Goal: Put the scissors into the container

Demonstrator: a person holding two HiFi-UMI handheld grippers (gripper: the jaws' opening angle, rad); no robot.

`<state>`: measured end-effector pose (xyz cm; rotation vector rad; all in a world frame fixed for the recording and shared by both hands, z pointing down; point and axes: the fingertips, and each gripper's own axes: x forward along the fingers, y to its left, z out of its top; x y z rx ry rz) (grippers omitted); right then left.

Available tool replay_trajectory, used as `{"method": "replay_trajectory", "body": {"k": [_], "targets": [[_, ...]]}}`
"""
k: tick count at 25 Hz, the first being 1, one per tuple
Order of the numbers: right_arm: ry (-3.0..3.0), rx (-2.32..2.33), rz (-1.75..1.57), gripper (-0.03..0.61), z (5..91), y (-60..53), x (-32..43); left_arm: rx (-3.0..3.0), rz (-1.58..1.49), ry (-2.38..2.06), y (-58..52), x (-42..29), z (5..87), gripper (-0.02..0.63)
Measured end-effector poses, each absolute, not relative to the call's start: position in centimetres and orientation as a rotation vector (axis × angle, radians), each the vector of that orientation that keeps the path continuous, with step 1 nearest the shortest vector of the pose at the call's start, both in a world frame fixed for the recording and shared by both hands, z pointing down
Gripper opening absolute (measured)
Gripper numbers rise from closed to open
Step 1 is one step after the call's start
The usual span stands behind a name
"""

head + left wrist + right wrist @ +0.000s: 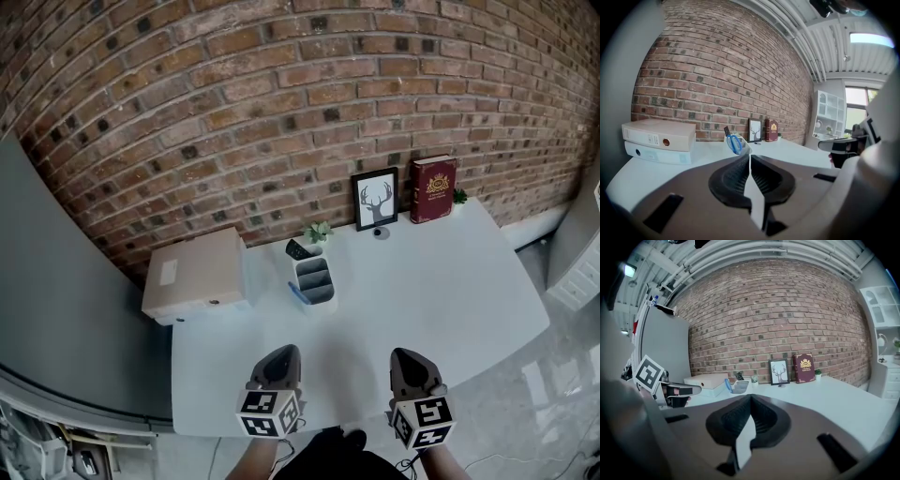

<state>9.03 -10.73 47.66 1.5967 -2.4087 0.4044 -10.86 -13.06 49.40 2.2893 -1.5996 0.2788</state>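
Observation:
The scissors (296, 294), with blue handles, stand in the front edge of the pale compartment container (315, 279) at the middle back of the white table (450, 291). The left gripper view shows the blue handles of the scissors (735, 143) sticking up from the container (743, 148). The right gripper view has the container (739, 386) far ahead at the left. My left gripper (281, 356) and right gripper (410, 358) hover side by side over the table's near edge, well short of the container. Both are shut and hold nothing.
A white box file (195, 274) lies left of the container. A small plant (319, 231), a framed deer picture (375, 199) and a red book (432, 188) stand along the brick wall. A grey panel (66, 281) borders the table's left.

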Motion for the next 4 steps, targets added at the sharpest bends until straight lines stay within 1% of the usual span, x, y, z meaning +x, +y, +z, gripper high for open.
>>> {"method": "replay_trajectory", "body": {"k": [4], "targets": [[-2.419,1.616,0.382,0.000,47.41,-10.82,9.04,2.293,0.279,-1.600,-13.09,-11.00,49.39,0.018]]}}
